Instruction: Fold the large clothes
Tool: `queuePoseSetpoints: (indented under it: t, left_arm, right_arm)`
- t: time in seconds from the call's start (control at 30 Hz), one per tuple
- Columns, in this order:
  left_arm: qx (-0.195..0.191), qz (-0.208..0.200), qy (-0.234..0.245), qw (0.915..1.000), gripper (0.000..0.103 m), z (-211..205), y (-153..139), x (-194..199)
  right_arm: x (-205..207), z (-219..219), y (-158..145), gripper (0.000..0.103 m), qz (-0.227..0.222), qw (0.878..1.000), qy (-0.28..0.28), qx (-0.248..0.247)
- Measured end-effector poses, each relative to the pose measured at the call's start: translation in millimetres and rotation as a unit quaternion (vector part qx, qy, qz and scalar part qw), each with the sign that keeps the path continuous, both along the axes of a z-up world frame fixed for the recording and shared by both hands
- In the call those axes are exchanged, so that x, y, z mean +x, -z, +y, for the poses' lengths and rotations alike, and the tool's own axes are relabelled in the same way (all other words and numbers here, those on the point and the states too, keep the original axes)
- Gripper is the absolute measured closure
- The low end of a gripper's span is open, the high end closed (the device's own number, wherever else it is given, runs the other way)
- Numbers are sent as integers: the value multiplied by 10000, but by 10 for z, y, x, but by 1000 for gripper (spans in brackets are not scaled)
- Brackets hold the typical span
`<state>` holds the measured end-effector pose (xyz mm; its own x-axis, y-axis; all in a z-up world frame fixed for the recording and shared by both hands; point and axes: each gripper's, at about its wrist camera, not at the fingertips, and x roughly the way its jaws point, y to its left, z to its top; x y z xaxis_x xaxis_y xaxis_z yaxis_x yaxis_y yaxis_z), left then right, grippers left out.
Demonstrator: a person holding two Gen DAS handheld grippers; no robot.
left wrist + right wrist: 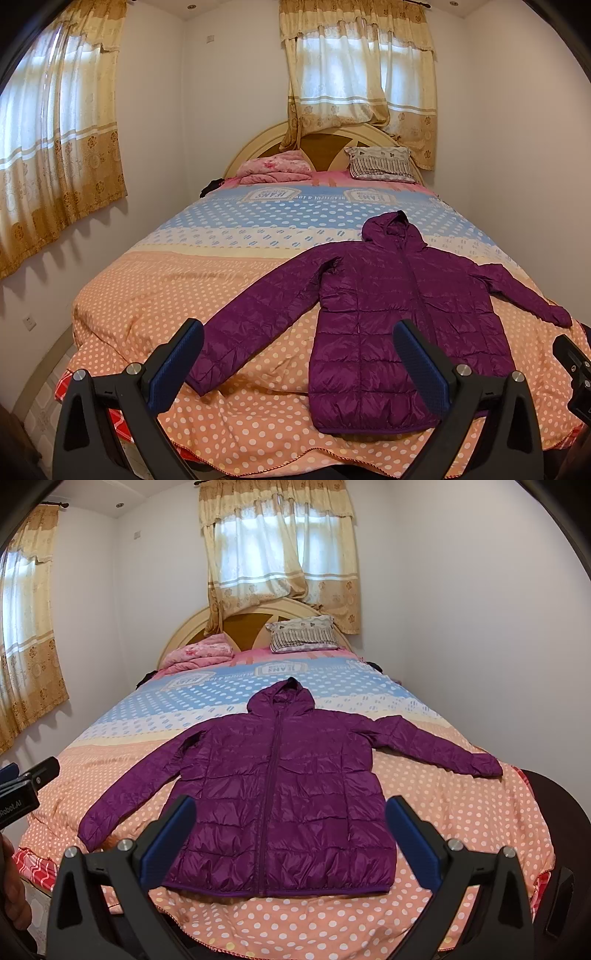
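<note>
So there's this purple puffer jacket (288, 786) with a hood laid out flat on the bed (443, 834), front side up, zipped closed, hood pointing toward the headboard (192, 627) and hem near the foot edge. Both sleeves are stretched out to the sides and angled a bit downward, and the whole thing sits on the orange polka-dot part of the bedspread, with the hood reaching up into the blue dotted stripe. The right gripper (290, 843) hangs just off the foot of the bed, lined up with the jacket's hem, its blue-padded fingers spread wide apart and holding nothing. The left gripper (297, 363) is beside it, more toward the jacket's left sleeve side from where I'm standing, also spread wide with nothing between the pads; neither one is touching the fabric. Up at the head of the bed there's a folded pink blanket (275, 168) and a striped pillow (382, 162) side by side against the headboard. Yellowish patterned curtains (280, 554) hang over the window behind the headboard, and another set covers the window on the left wall.
</note>
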<state>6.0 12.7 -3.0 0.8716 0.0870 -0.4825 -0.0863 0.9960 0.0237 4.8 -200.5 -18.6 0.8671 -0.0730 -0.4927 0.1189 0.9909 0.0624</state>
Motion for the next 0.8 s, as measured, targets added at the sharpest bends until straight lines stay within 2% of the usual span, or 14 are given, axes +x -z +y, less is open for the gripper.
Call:
queuePoseSetpoints:
  t: [0.8]
  left_arm:
    - [11, -9, -12, 10000, 1, 12, -3, 5]
  right_arm:
    - [15, -19, 5, 0, 38, 10000, 31, 27]
